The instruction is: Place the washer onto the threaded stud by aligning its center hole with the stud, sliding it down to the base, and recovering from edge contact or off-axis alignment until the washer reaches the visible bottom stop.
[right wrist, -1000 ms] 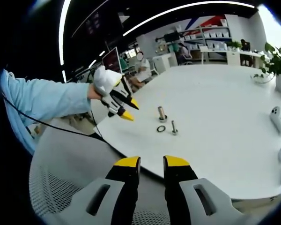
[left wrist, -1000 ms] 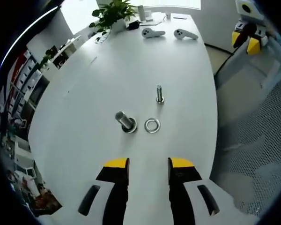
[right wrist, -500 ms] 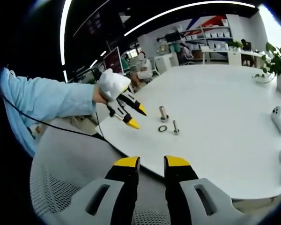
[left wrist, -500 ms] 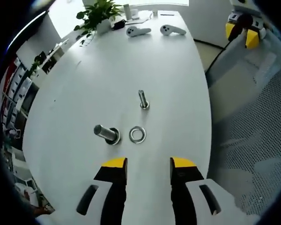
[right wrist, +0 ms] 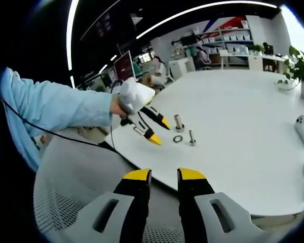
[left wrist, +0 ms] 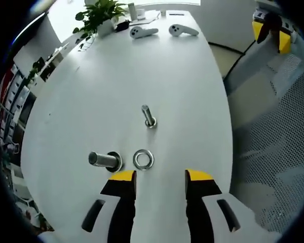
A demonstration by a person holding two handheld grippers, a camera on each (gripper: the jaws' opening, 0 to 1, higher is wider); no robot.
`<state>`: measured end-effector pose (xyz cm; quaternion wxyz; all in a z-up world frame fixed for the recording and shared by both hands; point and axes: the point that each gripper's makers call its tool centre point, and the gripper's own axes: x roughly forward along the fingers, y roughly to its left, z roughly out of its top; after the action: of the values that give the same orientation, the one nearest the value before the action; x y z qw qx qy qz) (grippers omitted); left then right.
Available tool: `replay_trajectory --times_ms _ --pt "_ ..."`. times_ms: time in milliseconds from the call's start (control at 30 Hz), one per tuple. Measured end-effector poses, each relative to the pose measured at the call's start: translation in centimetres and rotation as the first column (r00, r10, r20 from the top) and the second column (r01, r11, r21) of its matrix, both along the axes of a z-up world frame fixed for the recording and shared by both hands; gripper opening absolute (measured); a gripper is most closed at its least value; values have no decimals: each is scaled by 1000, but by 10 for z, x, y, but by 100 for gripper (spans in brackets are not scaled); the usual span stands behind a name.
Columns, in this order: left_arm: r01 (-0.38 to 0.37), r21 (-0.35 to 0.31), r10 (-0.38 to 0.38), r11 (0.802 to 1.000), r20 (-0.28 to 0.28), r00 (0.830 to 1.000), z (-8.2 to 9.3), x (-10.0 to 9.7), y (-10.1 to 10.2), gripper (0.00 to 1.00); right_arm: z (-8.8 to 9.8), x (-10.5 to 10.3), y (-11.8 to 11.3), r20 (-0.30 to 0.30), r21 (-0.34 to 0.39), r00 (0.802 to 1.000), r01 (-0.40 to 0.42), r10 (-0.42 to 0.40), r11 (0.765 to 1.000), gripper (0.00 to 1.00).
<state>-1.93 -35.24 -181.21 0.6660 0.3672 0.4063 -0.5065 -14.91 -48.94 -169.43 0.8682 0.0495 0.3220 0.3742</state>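
A steel washer (left wrist: 143, 159) lies flat on the white table (left wrist: 142, 71), just ahead of my left gripper (left wrist: 160, 177), whose yellow-tipped jaws stand open with nothing between them. Left of the washer stands a thick metal stud (left wrist: 105, 160) on a round base. A thinner threaded bolt (left wrist: 148, 116) stands upright farther out. In the right gripper view, a gloved hand holds the left gripper (right wrist: 154, 129) over the table edge, close to the washer (right wrist: 178, 138), the thick stud (right wrist: 179, 122) and the thin bolt (right wrist: 192, 137). My right gripper (right wrist: 164, 174) hangs open off the table, above a mesh chair.
Two white controllers (left wrist: 162, 31) and a potted plant (left wrist: 99, 12) sit at the far end of the table. A grey mesh chair (left wrist: 273, 152) stands beside the table's edge. The other gripper (left wrist: 273, 28) shows at the top right. Shelves and desks line the room behind.
My left gripper has moved forward toward the washer, which now lies close to its jaw tips. The right gripper has held still. Washer, stud and bolt have not moved on the table.
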Motion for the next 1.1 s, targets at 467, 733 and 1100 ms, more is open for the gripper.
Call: replay_trajectory --times_ms 467,733,1100 --pt "-33 2 33 999 -24 999 -24 19 -8 35 0 -1 2 -5 6 1000 -21 21 1000 23" --pt "-57 -1 56 998 -55 997 -32 28 -9 36 -1 -1 2 -8 5 1000 -21 21 1000 23" --pt "-43 -7 43 999 -73 996 -39 27 -16 35 -1 0 2 -11 9 1000 -7 7 1000 23"
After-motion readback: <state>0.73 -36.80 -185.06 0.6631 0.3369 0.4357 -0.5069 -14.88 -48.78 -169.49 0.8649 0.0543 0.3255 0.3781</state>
